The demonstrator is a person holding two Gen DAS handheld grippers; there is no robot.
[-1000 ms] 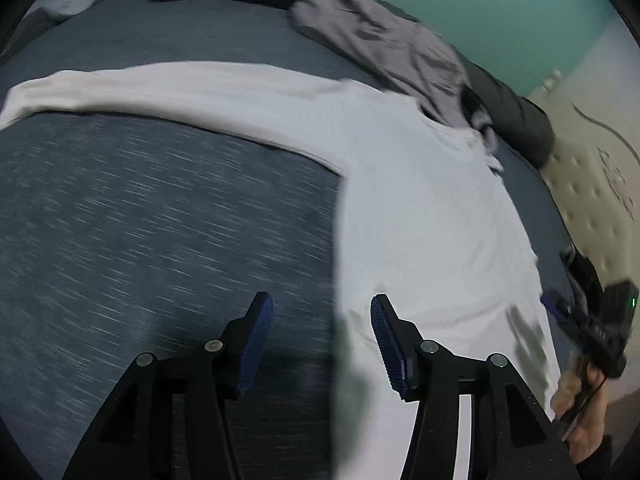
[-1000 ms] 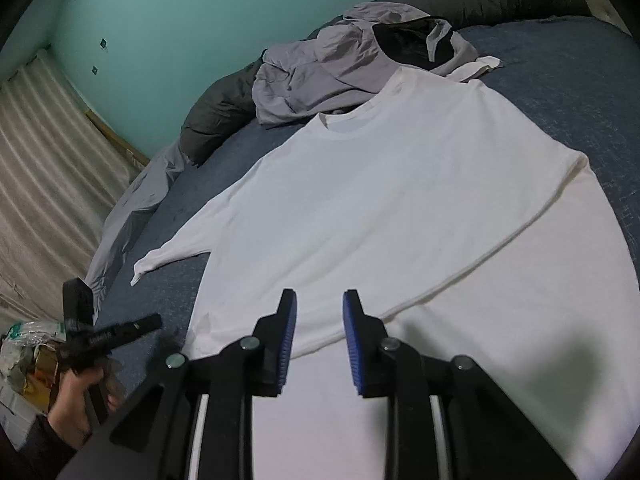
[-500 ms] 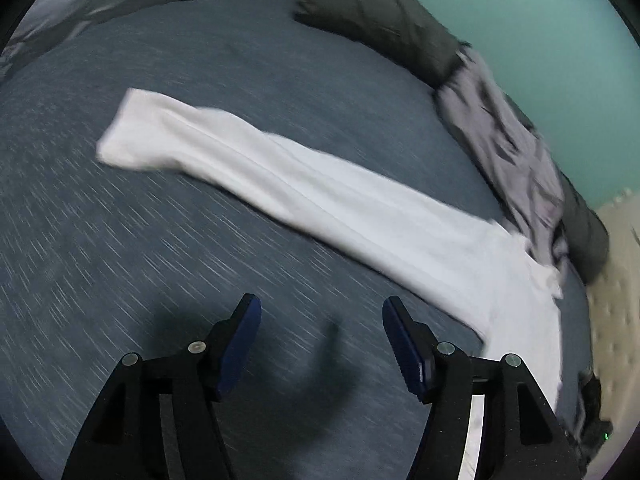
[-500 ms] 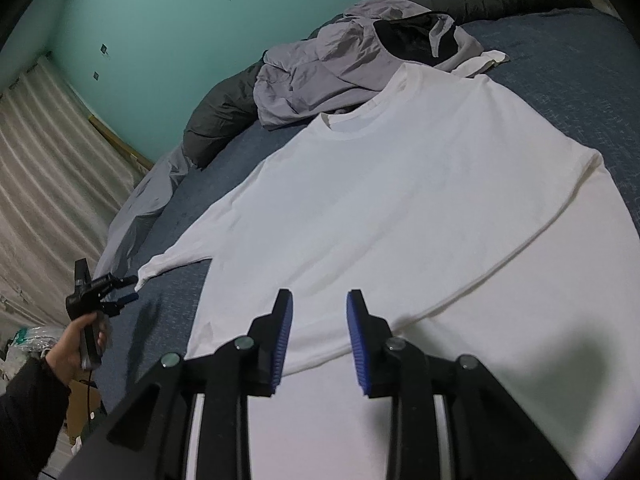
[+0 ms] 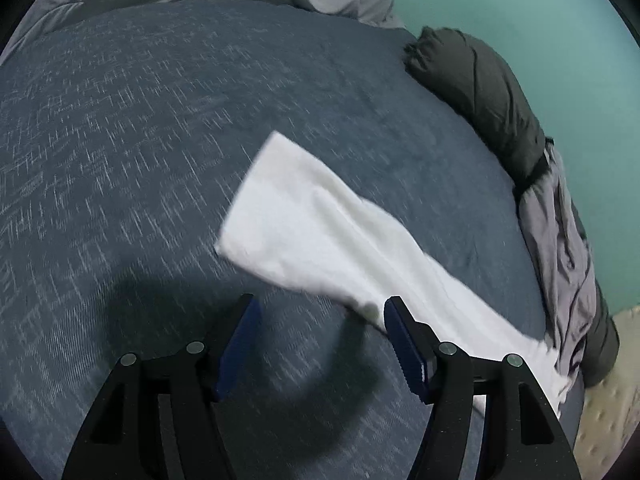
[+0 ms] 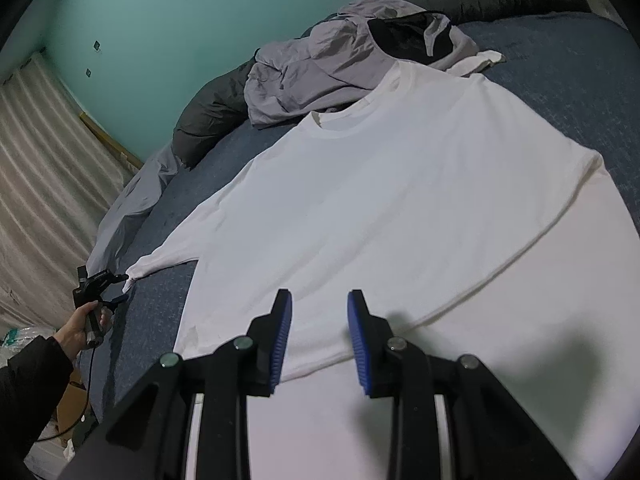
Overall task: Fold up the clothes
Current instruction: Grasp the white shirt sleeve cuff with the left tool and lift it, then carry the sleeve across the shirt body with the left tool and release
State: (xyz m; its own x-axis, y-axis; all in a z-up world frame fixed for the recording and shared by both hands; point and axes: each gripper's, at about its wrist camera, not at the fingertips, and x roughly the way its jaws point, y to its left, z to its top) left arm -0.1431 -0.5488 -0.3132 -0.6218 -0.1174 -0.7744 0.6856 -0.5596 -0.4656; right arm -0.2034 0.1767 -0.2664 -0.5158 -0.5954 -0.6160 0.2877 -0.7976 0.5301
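Note:
A white long-sleeved shirt [image 6: 400, 200] lies spread flat, front up, on the dark blue bed [image 6: 580, 80]. My right gripper [image 6: 320, 320] hovers open over the shirt's lower body, with nothing between its blue pads. The shirt's left sleeve [image 5: 320, 232] runs diagonally across the bedcover, its cuff pointing away. My left gripper [image 5: 320, 320] is open just short of that sleeve, the right pad [image 5: 404, 348] beside the sleeve's near edge. The right wrist view shows a hand holding the left gripper [image 6: 122, 288] at the sleeve's cuff [image 6: 134, 276].
A crumpled grey garment [image 6: 340, 68] lies by the shirt's collar and hides the far sleeve. A dark grey rolled duvet [image 5: 480, 92] lines the bed along the teal wall. A light grey sheet [image 6: 128, 216] hangs off the bed's corner near the curtain [image 6: 40, 200].
The left gripper has swung away from the shirt's body and along the sleeve to its cuff end. The right gripper has stayed over the lower body, its fingers slightly wider apart.

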